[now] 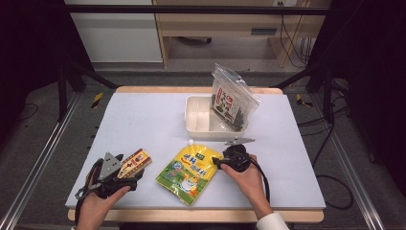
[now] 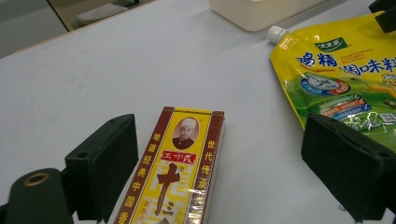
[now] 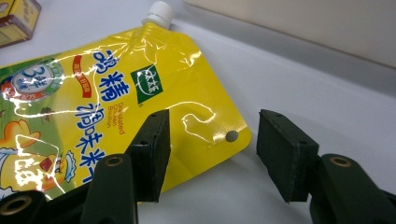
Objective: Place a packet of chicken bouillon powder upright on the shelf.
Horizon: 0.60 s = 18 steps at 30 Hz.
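Note:
A red and yellow spice box [image 1: 136,162] lies at the table's front left. My left gripper [image 1: 128,173] stands open around its near end; in the left gripper view the box [image 2: 182,172] lies between the jaws, close to the left one, and neither pad presses on it. A yellow spouted pouch [image 1: 189,172] lies flat at front centre. My right gripper [image 1: 216,163] sits low at the pouch's right corner. In the right gripper view the pouch [image 3: 116,93] has its corner with the punched hole between the open jaws of my right gripper [image 3: 219,154].
A white divided tray [image 1: 198,120] stands at the back centre of the white table [image 1: 143,120], and a clear bag of dark seaweed [image 1: 232,98] leans upright in its right part. The pouch's white cap [image 3: 159,11] points toward the tray.

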Each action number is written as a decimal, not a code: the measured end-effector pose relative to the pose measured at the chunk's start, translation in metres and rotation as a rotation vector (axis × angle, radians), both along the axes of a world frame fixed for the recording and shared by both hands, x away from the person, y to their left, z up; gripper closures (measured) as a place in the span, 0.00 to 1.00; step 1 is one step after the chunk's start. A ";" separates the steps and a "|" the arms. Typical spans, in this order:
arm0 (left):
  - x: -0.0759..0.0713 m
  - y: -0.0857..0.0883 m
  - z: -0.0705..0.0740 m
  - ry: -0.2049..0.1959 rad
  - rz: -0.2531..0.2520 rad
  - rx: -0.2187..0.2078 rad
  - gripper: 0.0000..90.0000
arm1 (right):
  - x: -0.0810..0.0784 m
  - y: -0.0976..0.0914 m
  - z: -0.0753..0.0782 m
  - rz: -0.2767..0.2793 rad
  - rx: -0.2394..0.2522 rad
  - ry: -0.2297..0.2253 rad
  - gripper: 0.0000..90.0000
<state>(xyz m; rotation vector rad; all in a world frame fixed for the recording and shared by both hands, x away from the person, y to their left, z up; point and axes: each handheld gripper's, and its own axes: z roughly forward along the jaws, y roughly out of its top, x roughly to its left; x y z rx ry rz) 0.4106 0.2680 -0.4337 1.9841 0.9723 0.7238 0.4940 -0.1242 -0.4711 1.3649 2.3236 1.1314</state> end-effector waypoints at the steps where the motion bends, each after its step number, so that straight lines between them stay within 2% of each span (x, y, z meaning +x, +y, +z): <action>1: 0.000 0.000 0.000 0.001 -0.001 0.000 0.12 | 0.000 0.000 -0.001 0.000 0.001 0.007 0.50; 18: 0.000 0.000 0.000 0.008 -0.011 0.006 0.12 | -0.001 0.001 -0.001 0.006 0.020 0.015 0.57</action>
